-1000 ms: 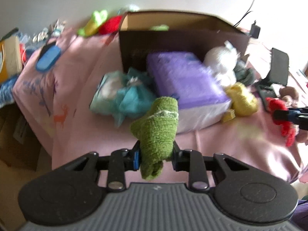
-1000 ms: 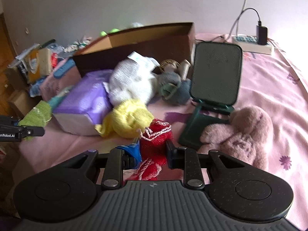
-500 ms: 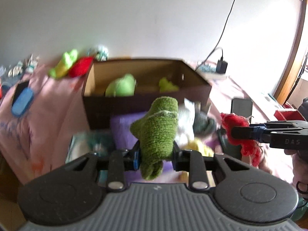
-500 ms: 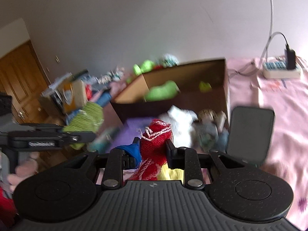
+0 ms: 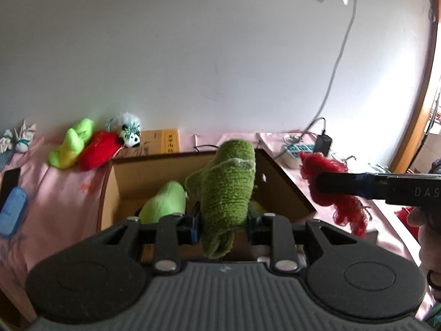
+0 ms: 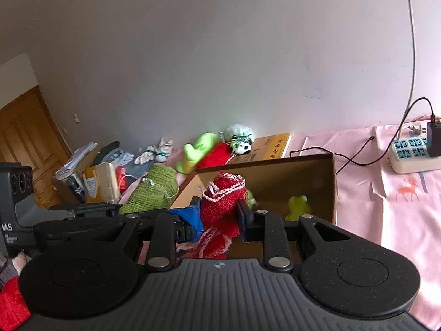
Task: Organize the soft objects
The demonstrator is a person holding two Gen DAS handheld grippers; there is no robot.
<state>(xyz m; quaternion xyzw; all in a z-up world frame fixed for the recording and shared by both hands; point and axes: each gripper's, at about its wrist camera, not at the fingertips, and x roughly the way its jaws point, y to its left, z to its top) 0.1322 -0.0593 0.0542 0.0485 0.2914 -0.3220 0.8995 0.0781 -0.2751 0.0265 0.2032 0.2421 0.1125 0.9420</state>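
Note:
My left gripper [image 5: 223,227] is shut on a green knitted piece [image 5: 226,190] and holds it above the near side of an open brown cardboard box [image 5: 284,184]. My right gripper [image 6: 219,218] is shut on a red knitted piece [image 6: 220,207], also over the box [image 6: 311,176]. The red piece [image 5: 328,187] shows at the right in the left wrist view, and the green piece [image 6: 153,193] at the left in the right wrist view. Inside the box lie a light green soft toy [image 5: 165,204] and a small green toy [image 6: 299,205].
The box stands on a pink bedspread [image 6: 386,193]. Behind it lie a lime plush [image 5: 71,143], a red plush [image 5: 99,153], a small panda toy [image 5: 129,132] and a yellow book [image 6: 275,144]. A power strip [image 6: 413,151] with a charger sits at the right. Clutter [image 6: 93,171] stands at the left.
Both grippers have risen from low over the bed and moved forward over the box, each still holding its knitted piece. The purple pack and the toys in front of the box have dropped out of view.

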